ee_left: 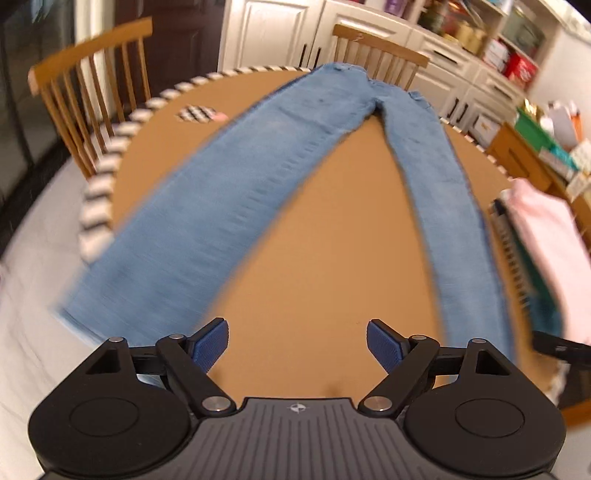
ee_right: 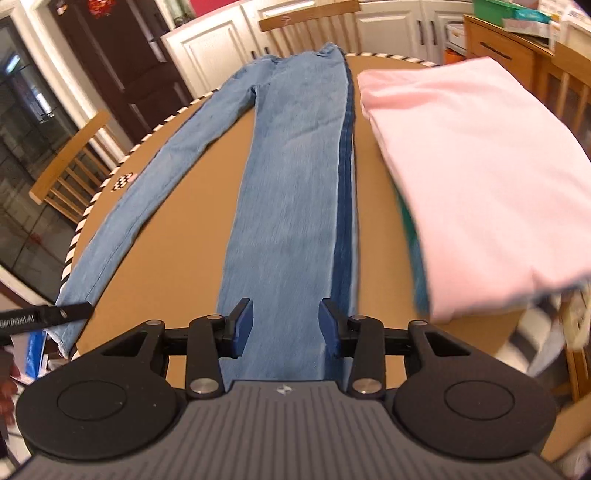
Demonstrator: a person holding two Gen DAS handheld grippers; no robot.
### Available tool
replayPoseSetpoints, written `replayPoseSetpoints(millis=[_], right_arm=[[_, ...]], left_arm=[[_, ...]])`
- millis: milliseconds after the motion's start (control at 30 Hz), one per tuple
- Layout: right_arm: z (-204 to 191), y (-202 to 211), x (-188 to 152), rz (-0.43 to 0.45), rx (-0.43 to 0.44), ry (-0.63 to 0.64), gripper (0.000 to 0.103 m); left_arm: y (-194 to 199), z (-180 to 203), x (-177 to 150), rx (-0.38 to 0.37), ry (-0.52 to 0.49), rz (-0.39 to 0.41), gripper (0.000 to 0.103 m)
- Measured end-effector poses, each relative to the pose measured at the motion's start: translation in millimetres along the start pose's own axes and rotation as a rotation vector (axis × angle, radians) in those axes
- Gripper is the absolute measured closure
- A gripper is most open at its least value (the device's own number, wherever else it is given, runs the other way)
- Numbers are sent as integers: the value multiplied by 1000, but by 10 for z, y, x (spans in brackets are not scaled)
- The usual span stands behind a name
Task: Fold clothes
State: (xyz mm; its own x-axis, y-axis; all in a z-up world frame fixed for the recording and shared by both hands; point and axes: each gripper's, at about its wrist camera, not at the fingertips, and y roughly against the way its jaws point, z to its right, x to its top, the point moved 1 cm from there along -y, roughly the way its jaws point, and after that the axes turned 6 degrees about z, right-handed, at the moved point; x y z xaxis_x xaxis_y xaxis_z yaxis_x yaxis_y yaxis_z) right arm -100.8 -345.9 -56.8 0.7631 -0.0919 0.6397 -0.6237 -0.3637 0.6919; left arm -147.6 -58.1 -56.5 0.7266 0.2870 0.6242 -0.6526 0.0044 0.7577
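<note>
Light blue jeans (ee_left: 207,206) lie flat on the round brown table (ee_left: 317,258), legs spread in a V toward me, waist at the far edge. My left gripper (ee_left: 297,345) is open and empty above bare table between the two legs, near the left leg's hem. In the right wrist view the right leg (ee_right: 291,206) runs straight toward me. My right gripper (ee_right: 286,328) is open with its fingers on either side of that leg's hem end, not closed on it. The left gripper's tip (ee_right: 48,314) shows at the left edge.
A folded pink garment (ee_right: 476,166) tops a stack with teal cloth beneath, on the table's right side, also in the left wrist view (ee_left: 550,254). Wooden chairs (ee_left: 92,92) stand around the table. White cabinets (ee_left: 277,33) and shelves stand behind. A checkered marker (ee_left: 197,113) lies far left.
</note>
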Motion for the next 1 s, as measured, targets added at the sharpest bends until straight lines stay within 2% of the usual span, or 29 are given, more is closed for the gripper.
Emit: replayPoseSetpoints(millis=[167,267,333,400,467,567,633,700,733,867,933,1000], right_arm=[[340,-82,400,-33,195,115,61],[549,-19,690,-33,300,180,61],[734,113,895,-5,341,189,58],[946,194,1097,8,380,168,54],[1111,187,1295,4,409,142,53],[1242,111,1532,15,443,109,53],[1289,47,1660,32,453,80,51],[1325,-10,1753,38,450,57,47],[1341,-44,1801,35,444,51,47],[1315,-180,1991,16,408,127,48],[1332,-201,2075,26,383,161,46],[1361,-251,2171,18,389,163,40]], left_arm=[[-100,855,-234,56,123,13,19],[-96,1298,-387,122,270,16,19],[-53,1570,-490,162,371,21,18],[-1,1827,-572,187,431,6,18],[76,2038,-648,190,486,-5,14],[139,2228,-730,195,547,3,13],[135,2289,-739,227,582,10,13],[115,2269,-739,198,671,38,13],[94,2236,-739,164,746,44,13],[-60,2126,-831,5,1107,57,13],[-140,2121,-877,-5,1221,72,13],[-190,2142,-936,28,1315,115,13]])
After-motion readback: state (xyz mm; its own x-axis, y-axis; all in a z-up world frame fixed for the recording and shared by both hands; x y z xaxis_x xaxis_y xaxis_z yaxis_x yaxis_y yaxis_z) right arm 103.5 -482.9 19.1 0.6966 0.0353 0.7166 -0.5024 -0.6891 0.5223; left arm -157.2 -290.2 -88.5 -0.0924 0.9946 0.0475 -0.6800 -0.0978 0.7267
